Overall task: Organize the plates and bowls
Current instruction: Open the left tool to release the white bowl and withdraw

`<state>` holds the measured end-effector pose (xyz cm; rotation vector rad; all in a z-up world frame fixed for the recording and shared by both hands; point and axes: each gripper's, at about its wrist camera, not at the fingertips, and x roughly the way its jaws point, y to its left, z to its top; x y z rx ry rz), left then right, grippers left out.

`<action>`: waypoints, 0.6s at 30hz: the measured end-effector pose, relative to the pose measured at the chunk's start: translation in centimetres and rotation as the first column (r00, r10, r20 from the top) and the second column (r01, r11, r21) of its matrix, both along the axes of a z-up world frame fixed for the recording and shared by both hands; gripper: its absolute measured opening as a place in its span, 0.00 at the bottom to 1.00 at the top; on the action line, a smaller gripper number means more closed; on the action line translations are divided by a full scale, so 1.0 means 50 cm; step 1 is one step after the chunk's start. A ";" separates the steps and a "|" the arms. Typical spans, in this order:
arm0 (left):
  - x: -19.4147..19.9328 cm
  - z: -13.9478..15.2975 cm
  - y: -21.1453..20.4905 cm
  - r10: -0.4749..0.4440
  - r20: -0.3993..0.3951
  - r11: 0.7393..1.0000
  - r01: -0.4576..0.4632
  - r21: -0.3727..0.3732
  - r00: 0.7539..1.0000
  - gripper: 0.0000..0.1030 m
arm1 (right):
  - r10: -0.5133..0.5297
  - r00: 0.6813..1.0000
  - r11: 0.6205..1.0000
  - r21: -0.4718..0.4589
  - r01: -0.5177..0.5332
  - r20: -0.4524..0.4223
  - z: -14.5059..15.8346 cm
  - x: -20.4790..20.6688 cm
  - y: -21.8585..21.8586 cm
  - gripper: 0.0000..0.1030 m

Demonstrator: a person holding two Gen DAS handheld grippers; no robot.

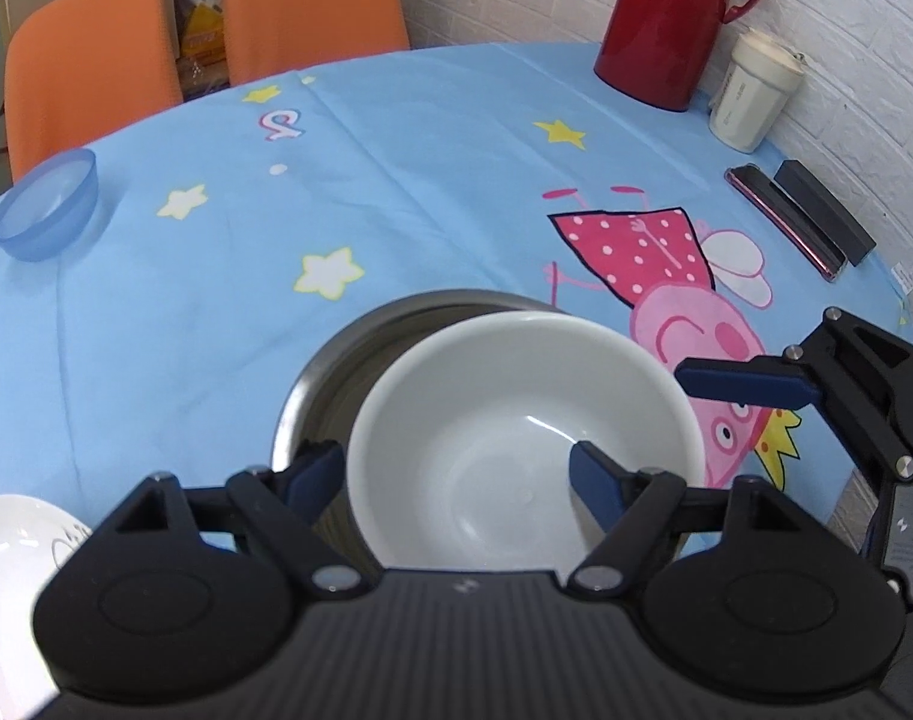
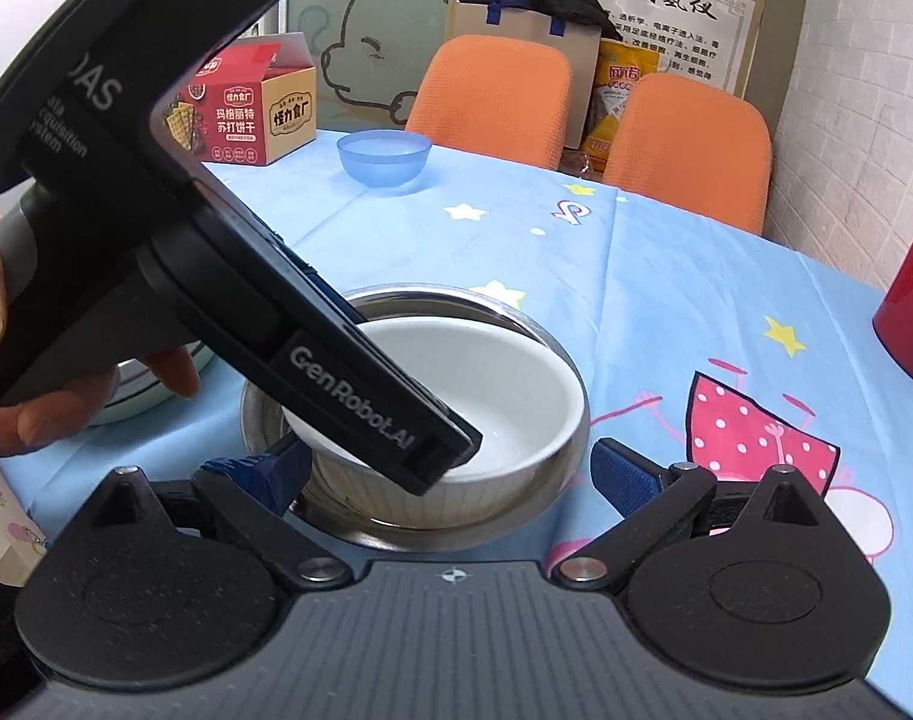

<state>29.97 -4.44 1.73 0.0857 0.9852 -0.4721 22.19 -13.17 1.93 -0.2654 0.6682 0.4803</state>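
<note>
- The white bowl (image 1: 516, 432) sits tilted inside the steel basin (image 1: 324, 384) near the front edge of the table, leaning toward the basin's right side rather than lying flat.
- The left gripper (image 1: 456, 474) straddles the white bowl's near rim: one finger is outside the wall on the left, the other inside the bowl. The jaws are partly open and the pads do not appear to press the wall, though the left pad is half hidden behind the rim.
- The right gripper (image 2: 444, 468) hangs spread wide at the basin's near edge, holding nothing; its left finger tip sits by the basin's near-left rim, its right finger is just outside the rim.
- The step in hand looks like nesting the white bowl into the basin, with the release about done.
- A blue bowl (image 1: 45, 207) stands well apart at the far left, and a white plate (image 1: 12, 546) lies at the near left.
- Next, the left gripper likely needs to lift clear of the rim without dragging the bowl, then go to the blue bowl or the plate.
</note>
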 end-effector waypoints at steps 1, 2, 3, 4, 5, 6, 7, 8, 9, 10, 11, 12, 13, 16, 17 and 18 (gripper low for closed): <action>0.000 0.001 0.000 0.003 0.000 1.000 -0.003 -0.003 1.000 0.76 | -0.006 1.000 1.000 0.002 0.006 0.001 0.002 -0.003 -0.004 0.85; -0.001 0.002 0.001 0.002 0.001 1.000 -0.002 -0.006 1.000 0.76 | -0.008 1.000 1.000 0.005 0.008 0.004 0.003 -0.010 -0.008 0.85; -0.001 0.003 0.003 0.001 0.001 1.000 -0.001 -0.009 1.000 0.77 | -0.009 1.000 1.000 0.004 0.009 0.004 0.003 -0.017 -0.014 0.85; -0.001 0.004 0.005 0.002 0.000 1.000 -0.002 -0.013 1.000 0.77 | -0.014 1.000 1.000 -0.002 0.014 0.003 0.004 -0.026 -0.020 0.85; -0.001 0.005 0.007 0.004 -0.001 1.000 -0.004 -0.016 1.000 0.77 | -0.020 1.000 1.000 -0.007 0.020 0.010 0.003 -0.041 -0.028 0.85; -0.002 0.006 0.009 0.003 0.000 1.000 -0.003 -0.016 1.000 0.77 | -0.033 0.999 0.999 -0.013 0.033 0.021 0.003 -0.049 -0.034 0.85; -0.002 0.007 0.010 0.002 0.002 1.000 -0.002 -0.016 1.000 0.77 | -0.049 0.998 0.999 -0.017 0.050 0.026 0.003 -0.053 -0.041 0.85; -0.002 0.008 0.009 0.004 0.007 1.000 -0.004 -0.015 1.000 0.77 | -0.063 0.998 0.998 -0.017 0.063 0.025 0.002 -0.055 -0.047 0.85; -0.002 0.010 0.009 0.007 0.012 1.000 -0.007 -0.014 1.000 0.77 | -0.069 0.997 0.997 -0.013 0.070 0.020 -0.001 -0.055 -0.052 0.85; -0.002 0.011 0.009 0.013 0.017 1.000 -0.013 -0.008 1.000 0.77 | -0.073 0.997 0.997 -0.002 0.073 0.011 -0.005 -0.052 -0.057 0.85; -0.002 0.012 0.010 0.019 0.023 1.000 -0.019 -0.002 1.000 0.77 | -0.079 0.997 0.997 0.018 0.079 0.004 -0.006 -0.048 -0.060 0.85; -0.004 0.013 0.011 0.023 0.028 1.000 -0.023 0.003 0.999 0.77 | -0.086 0.996 0.996 0.036 0.087 -0.007 -0.008 -0.042 -0.062 0.85; -0.005 0.014 0.012 0.024 0.030 1.000 -0.024 0.004 0.999 0.77 | -0.086 0.996 0.995 0.048 0.087 -0.016 -0.009 -0.038 -0.062 0.85; -0.006 0.016 0.022 0.033 0.022 0.999 -0.033 -0.005 0.999 0.78 | -0.076 0.996 0.994 0.079 0.080 -0.054 -0.014 -0.025 -0.049 0.85; -0.007 0.018 0.026 0.033 0.022 0.999 -0.033 -0.012 0.999 0.78 | -0.066 0.997 0.994 0.080 0.070 -0.049 -0.013 -0.028 -0.044 0.85; -0.008 0.021 0.030 0.034 0.023 0.999 -0.034 -0.017 0.999 0.78 | -0.056 0.998 0.995 0.075 0.059 -0.041 -0.011 -0.033 -0.042 0.85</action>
